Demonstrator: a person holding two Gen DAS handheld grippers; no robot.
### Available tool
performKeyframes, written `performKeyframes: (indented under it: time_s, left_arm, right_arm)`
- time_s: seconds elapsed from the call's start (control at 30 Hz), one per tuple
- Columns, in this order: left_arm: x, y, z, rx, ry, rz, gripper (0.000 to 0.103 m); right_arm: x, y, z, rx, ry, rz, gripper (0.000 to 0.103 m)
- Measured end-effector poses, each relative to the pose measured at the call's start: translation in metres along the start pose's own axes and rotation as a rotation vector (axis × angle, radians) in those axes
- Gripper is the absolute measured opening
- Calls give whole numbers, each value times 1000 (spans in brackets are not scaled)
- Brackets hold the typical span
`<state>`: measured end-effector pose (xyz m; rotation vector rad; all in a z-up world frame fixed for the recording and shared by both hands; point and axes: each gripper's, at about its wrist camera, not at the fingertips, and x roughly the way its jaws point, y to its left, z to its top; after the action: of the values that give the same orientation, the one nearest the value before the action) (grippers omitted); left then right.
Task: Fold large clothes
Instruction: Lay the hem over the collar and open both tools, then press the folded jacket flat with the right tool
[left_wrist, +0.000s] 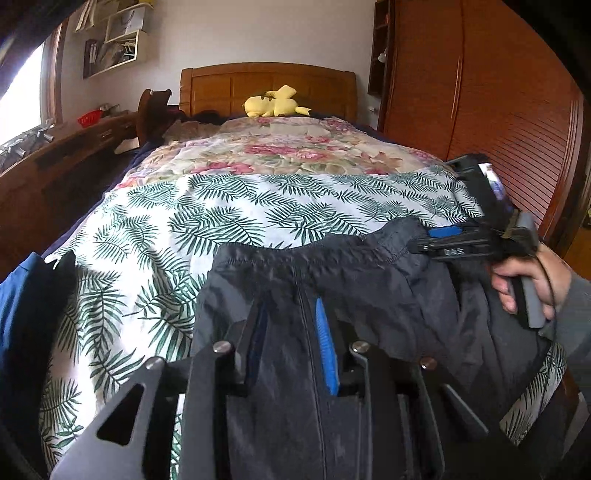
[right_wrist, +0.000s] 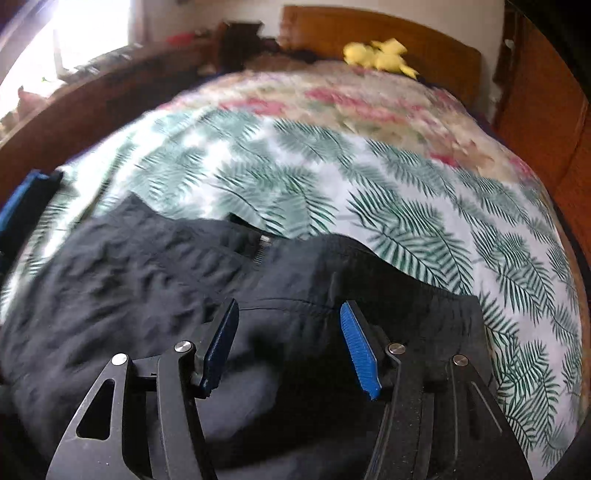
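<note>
A dark grey garment (left_wrist: 369, 280) with a gathered waistband lies on the leaf-print sheet (left_wrist: 221, 214) at the near end of the bed. My left gripper (left_wrist: 291, 306) hovers low over its middle. Its blue pads (left_wrist: 327, 347) stand a little apart, with cloth lying between them but not pinched. A hand holds my right gripper (left_wrist: 428, 239) at the waistband's right corner. In the right wrist view the right gripper (right_wrist: 290, 304) stands wide open above the dark garment (right_wrist: 129, 273), with nothing held between its fingers (right_wrist: 358, 343).
A blue garment (left_wrist: 22, 314) lies at the bed's left edge. A floral quilt (left_wrist: 277, 147) and a yellow plush toy (left_wrist: 275, 103) sit toward the wooden headboard (left_wrist: 229, 85). A wardrobe (left_wrist: 498, 110) stands on the right and a desk (left_wrist: 55, 158) on the left.
</note>
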<state>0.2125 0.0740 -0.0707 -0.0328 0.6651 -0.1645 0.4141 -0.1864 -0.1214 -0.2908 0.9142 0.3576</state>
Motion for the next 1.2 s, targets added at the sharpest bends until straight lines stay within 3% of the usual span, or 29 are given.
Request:
performKeyframes:
  time_s: [0.07,0.1,0.17,0.3,0.43,0.5,0.57,0.67,1.0,1.1,1.2]
  left_arm:
    - [-1,0,-1,3,-1,2,25]
    - [-1,0,-1,1,0,1,25]
    - [0,-2,-2,0,13,1,25]
    - [0,-8,-3,8,14,-8,25]
    - [4,-16,-5,16,27,-17,25]
    - [6,-19,-6,27,31,-18,25]
    - [8,-22,-6,30,34,-19,25]
    - [7,-26,-5,34,28,-29,25]
    - [0,-53,-5,76,19,-63,25]
    - [-2,-62,-8,88,22,-78,25]
    - [-2,-71,-11,99,27,-88,25]
  right_arm:
    - [14,-6,3,21,27,27,41]
    - [16,-8,3,22,26,34,38]
    - [21,-9,7,0,-11,50,19]
    - [29,-17,20,44,-25,46,14]
    - [27,-29,30,115,-35,45,17]
    - [17,-36,31,131,-48,46,27]
    - [3,-45,30,127,-77,28,46]
    - [-17,-66,24,122,-121,-23,57]
    - [6,-170,-27,228,36,-154,58]
    - [17,-189,-45,298,68,-124,58]
    - [24,-199,-57,351,68,-38,58]
